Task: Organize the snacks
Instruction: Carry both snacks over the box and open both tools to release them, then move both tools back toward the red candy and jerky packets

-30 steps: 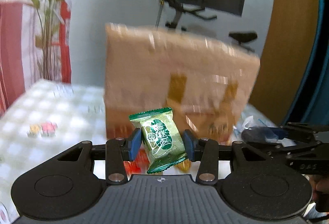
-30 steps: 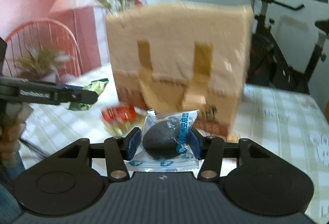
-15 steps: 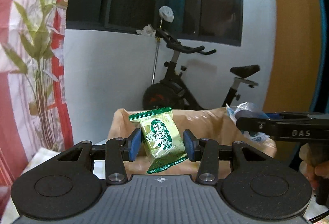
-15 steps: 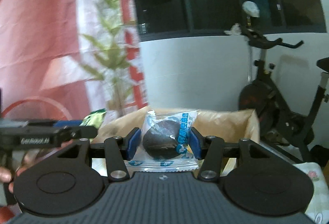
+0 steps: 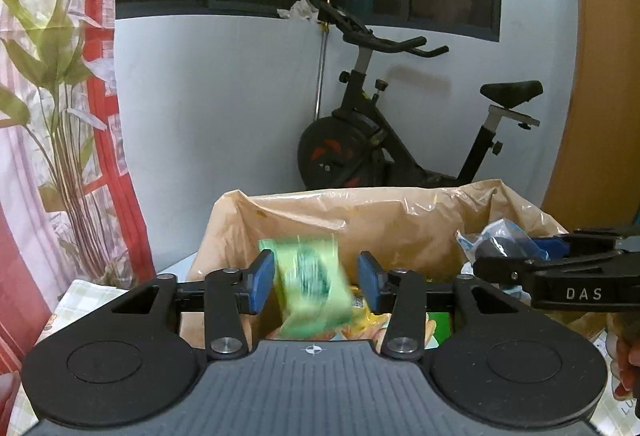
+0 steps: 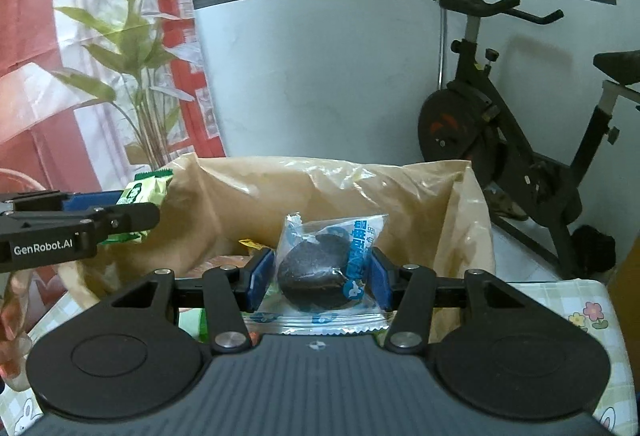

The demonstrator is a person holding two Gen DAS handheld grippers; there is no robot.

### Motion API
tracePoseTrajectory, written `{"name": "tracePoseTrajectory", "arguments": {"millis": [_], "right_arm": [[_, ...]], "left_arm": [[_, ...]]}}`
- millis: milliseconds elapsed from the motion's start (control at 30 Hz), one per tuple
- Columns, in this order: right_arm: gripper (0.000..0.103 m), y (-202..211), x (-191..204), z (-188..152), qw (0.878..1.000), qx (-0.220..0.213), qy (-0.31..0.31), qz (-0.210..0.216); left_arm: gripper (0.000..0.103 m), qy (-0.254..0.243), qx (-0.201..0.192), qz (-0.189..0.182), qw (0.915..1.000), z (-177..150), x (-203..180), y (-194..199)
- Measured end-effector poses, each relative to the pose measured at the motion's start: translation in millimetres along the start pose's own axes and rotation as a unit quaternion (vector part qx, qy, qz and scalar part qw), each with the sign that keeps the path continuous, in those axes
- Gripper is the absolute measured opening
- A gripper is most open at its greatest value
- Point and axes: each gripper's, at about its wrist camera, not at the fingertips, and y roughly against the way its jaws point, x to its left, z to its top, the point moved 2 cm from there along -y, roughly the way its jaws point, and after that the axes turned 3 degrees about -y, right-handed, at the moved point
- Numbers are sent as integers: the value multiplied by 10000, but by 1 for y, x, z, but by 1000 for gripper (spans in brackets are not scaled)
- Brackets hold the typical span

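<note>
A cardboard box lined with a tan plastic bag point(image 5: 360, 211) stands on the table, also in the right wrist view point(image 6: 320, 187). My left gripper point(image 5: 316, 282) is open above the box; the green snack packet point(image 5: 310, 284) is blurred between its fingers, falling free. In the right wrist view the same packet point(image 6: 140, 195) shows at the left gripper's tips. My right gripper point(image 6: 320, 278) is shut on a clear blue-printed packet with a dark round cake point(image 6: 316, 276), held over the box opening. It shows at right in the left wrist view point(image 5: 504, 244).
Several snack packets lie inside the box point(image 5: 364, 320). An exercise bike point(image 5: 380, 139) stands behind the table by a white wall. A plant point(image 6: 132, 75) and red curtain are at the left. The checked tablecloth point(image 6: 576, 304) shows at right.
Both grippers rose from in front of the box to above its opening. The left gripper has opened and the green packet is dropping. The right gripper still holds its packet.
</note>
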Motion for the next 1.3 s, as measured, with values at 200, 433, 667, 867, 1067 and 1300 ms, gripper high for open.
{"name": "tracePoseTrajectory", "arguments": {"millis": [200,433,667,867,1067,1300], "right_arm": [[62,7,-1,-2,9999,-166,2,-8],[63,36,6,-2,9991,-409,55,35],[63,77,17,-14,9966,-735,293,217],[64,111,19,-40,9930,-1018,399,451],[70,132,17,-66,9888,-1312,419,574],[70,135,8,-106,9893,-1341,325,481]], "left_arm": [[71,30,-102,98,9999,-2,2,14],[71,107,-297,114,9994,-5,11,50],[71,199,-501,28,9985,-25,25,96],[71,94,-446,36,9990,-56,32,118],[70,136,-106,50,9998,-93,36,116],[70,345,136,-6,9993,-125,39,105]]}}
